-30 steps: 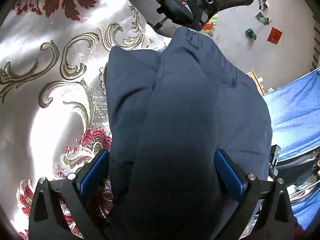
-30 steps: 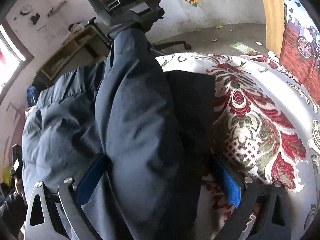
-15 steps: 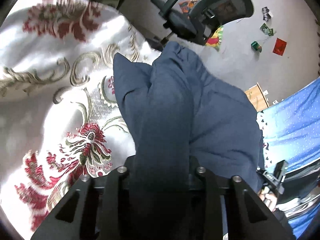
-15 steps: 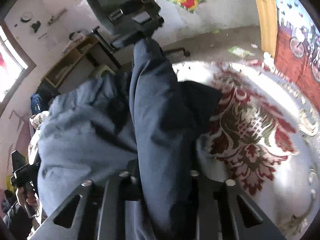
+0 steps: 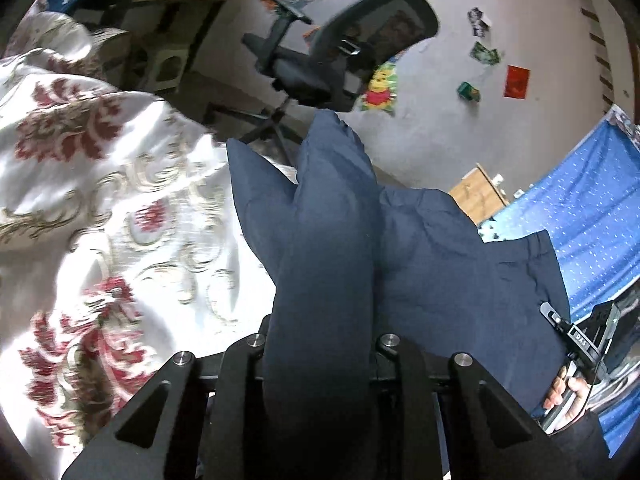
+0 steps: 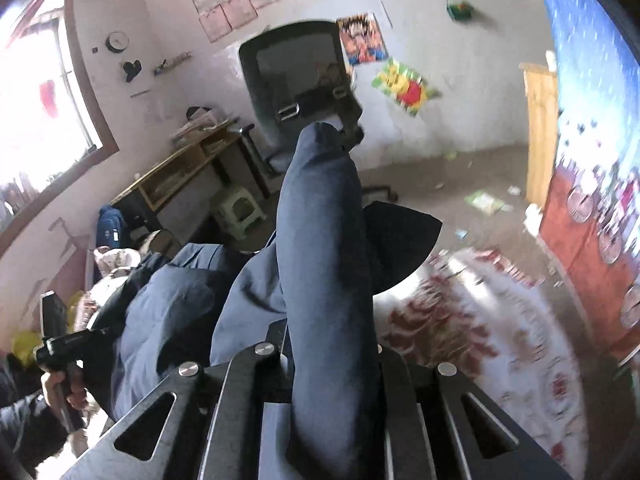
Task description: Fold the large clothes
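Observation:
A large navy garment (image 5: 440, 260) hangs lifted above a white bed cover (image 5: 100, 208) with red and gold flowers. My left gripper (image 5: 320, 340) has a thick fold of the cloth bunched between its fingers, and its jaws are still closing on it. In the right wrist view the same garment (image 6: 320, 220) runs up between the fingers of my right gripper (image 6: 328, 352), whose jaws are also closing on a fold. Each view shows the other gripper off to the side, held in a hand (image 5: 568, 392) (image 6: 60, 392). The pads are hidden by cloth.
A black office chair (image 5: 340, 60) (image 6: 296, 76) stands just past the bed's far edge. A blue dotted cloth (image 5: 580, 220) hangs on the right. A wooden desk (image 6: 180, 172) and a small pale stool (image 6: 240, 208) sit by the window wall.
Both grippers went from wide open around the garment to shut on folds of it. Both have risen, lifting the cloth off the cover, and more of the room shows.

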Action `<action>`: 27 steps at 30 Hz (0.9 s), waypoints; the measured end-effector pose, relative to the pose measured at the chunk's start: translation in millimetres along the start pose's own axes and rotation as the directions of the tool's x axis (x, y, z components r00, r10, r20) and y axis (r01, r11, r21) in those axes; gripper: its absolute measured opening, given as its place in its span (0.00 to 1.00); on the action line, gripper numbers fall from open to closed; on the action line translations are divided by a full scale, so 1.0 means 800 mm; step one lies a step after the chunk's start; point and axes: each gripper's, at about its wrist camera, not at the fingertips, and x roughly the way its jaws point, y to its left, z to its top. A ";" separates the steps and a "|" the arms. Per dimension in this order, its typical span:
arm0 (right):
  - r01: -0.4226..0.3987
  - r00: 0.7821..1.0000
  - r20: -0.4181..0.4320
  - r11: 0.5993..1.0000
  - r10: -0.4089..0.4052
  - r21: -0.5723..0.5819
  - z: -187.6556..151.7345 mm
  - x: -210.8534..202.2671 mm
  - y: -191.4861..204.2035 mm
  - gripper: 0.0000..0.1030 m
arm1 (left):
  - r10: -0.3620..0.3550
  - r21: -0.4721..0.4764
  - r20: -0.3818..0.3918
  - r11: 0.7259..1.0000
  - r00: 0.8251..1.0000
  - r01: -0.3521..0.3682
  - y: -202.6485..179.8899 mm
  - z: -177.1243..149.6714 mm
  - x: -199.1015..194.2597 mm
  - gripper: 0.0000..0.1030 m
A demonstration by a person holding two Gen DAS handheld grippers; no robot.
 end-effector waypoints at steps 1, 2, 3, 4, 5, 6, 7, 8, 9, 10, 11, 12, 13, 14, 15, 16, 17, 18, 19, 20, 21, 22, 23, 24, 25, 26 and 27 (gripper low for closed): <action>0.012 1.000 0.004 1.000 -0.012 0.000 -0.001 -0.002 -0.004 0.11 | -0.003 0.005 0.000 1.000 1.000 0.003 -0.003 0.001 0.004 0.17; 0.018 1.000 0.004 1.000 -0.018 0.013 -0.002 0.000 -0.010 0.11 | -0.006 0.009 -0.003 1.000 1.000 0.006 -0.008 0.002 0.014 0.17; 0.027 1.000 -0.003 0.999 -0.027 0.029 -0.006 0.004 -0.019 0.11 | -0.004 0.013 -0.009 1.000 1.000 0.004 -0.009 0.003 0.023 0.17; 0.041 0.999 -0.014 0.998 -0.040 0.043 -0.013 0.011 -0.029 0.11 | 0.003 0.019 -0.018 1.000 1.000 -0.003 -0.012 0.002 0.032 0.17; 0.050 0.999 -0.024 0.997 -0.049 0.054 -0.018 0.017 -0.036 0.11 | 0.019 0.031 -0.034 0.999 0.999 -0.018 -0.012 0.000 0.047 0.17; 0.070 0.997 -0.046 0.995 -0.067 0.070 -0.028 0.028 -0.046 0.11 | 0.041 0.042 -0.049 0.998 0.998 -0.039 -0.012 -0.001 0.062 0.17; 0.086 0.995 -0.062 0.993 -0.081 0.082 -0.036 0.036 -0.054 0.11 | 0.070 0.058 -0.064 0.996 0.995 -0.067 -0.009 -0.008 0.076 0.17; 0.112 0.991 -0.086 0.989 -0.104 0.099 -0.049 0.048 -0.067 0.11 | 0.089 0.070 -0.070 0.994 0.994 -0.084 -0.007 -0.014 0.084 0.17; 0.131 0.988 -0.098 0.986 -0.120 0.105 -0.058 0.055 -0.073 0.12 | 0.097 0.075 -0.070 0.993 0.993 -0.092 -0.006 -0.018 0.089 0.18; 0.148 0.985 -0.106 0.983 -0.137 0.110 -0.065 0.059 -0.080 0.12 | 0.101 0.077 -0.068 0.992 0.993 -0.095 -0.001 -0.023 0.091 0.18; 0.161 0.983 -0.108 0.980 -0.149 0.114 -0.073 0.062 -0.089 0.13 | 0.097 0.072 -0.067 0.993 0.993 -0.093 0.003 -0.026 0.093 0.19; 0.170 0.982 -0.108 0.978 -0.157 0.121 -0.079 0.065 -0.096 0.14 | 0.096 0.072 -0.068 0.993 0.993 -0.091 0.005 -0.028 0.094 0.19; 0.170 0.982 -0.107 0.977 -0.157 0.126 -0.082 0.062 -0.103 0.16 | 0.103 0.081 -0.069 0.992 0.992 -0.097 0.004 -0.028 0.096 0.20; 0.171 0.982 -0.105 0.977 -0.158 0.129 -0.083 0.062 -0.106 0.19 | 0.113 0.091 -0.069 0.990 0.991 -0.106 0.003 -0.029 0.096 0.23; 0.183 0.980 -0.108 0.975 -0.170 0.128 -0.084 0.063 -0.109 0.23 | 0.126 0.100 -0.069 0.988 0.990 -0.119 0.002 -0.031 0.095 0.28; 0.205 0.975 -0.116 0.971 -0.191 0.123 -0.085 0.064 -0.110 0.25 | 0.152 0.110 -0.068 0.983 0.986 -0.144 -0.001 -0.033 0.098 0.29; 0.223 0.970 -0.127 0.968 -0.208 0.115 -0.085 0.067 -0.109 0.36 | 0.180 0.118 -0.067 0.978 0.981 -0.172 -0.003 -0.029 0.105 0.35; 0.238 0.965 -0.136 0.965 -0.223 0.108 -0.086 0.068 -0.106 0.56 | 0.204 0.124 -0.062 0.973 0.977 -0.195 -0.004 -0.032 0.106 0.41; 0.253 0.961 -0.138 0.963 -0.239 0.098 -0.088 0.068 -0.105 0.67 | 0.219 0.127 -0.060 0.969 0.974 -0.210 -0.003 -0.035 0.105 0.44; 0.264 0.959 -0.132 0.960 -0.252 0.089 -0.089 0.067 -0.104 0.82 | 0.244 0.127 -0.057 0.964 0.968 -0.235 -0.005 -0.037 0.107 0.48; 0.286 0.955 -0.110 0.955 -0.277 0.077 -0.090 0.062 -0.099 0.86 | 0.253 0.126 -0.057 0.961 0.966 -0.244 0.000 -0.039 0.102 0.52; 0.307 0.950 -0.084 0.950 -0.301 0.061 -0.090 0.057 -0.094 0.86 | 0.270 0.124 -0.052 0.957 0.961 -0.262 0.000 -0.040 0.100 0.54; 0.314 0.948 -0.073 0.948 -0.310 0.052 -0.090 0.055 -0.091 0.88 | 0.302 0.121 -0.042 0.948 0.952 -0.295 -0.002 -0.042 0.098 0.60; 0.319 0.947 -0.059 0.947 -0.316 0.040 -0.091 0.050 -0.085 0.91 | 0.323 0.116 -0.030 0.941 0.946 -0.318 -0.003 -0.045 0.092 0.67; 0.315 0.948 -0.050 0.948 -0.313 0.036 -0.092 0.046 -0.082 0.92 | 0.362 0.101 -0.007 0.928 0.932 -0.360 -0.005 -0.047 0.088 0.72; 0.309 0.950 -0.042 0.950 -0.308 0.033 -0.092 0.043 -0.079 0.93 | 0.406 0.069 0.025 0.911 0.914 -0.406 -0.007 -0.050 0.081 0.77; 0.302 0.953 -0.029 0.953 -0.301 0.029 -0.093 0.038 -0.074 0.94 | 0.415 0.053 0.041 0.907 0.909 -0.417 -0.009 -0.053 0.076 0.80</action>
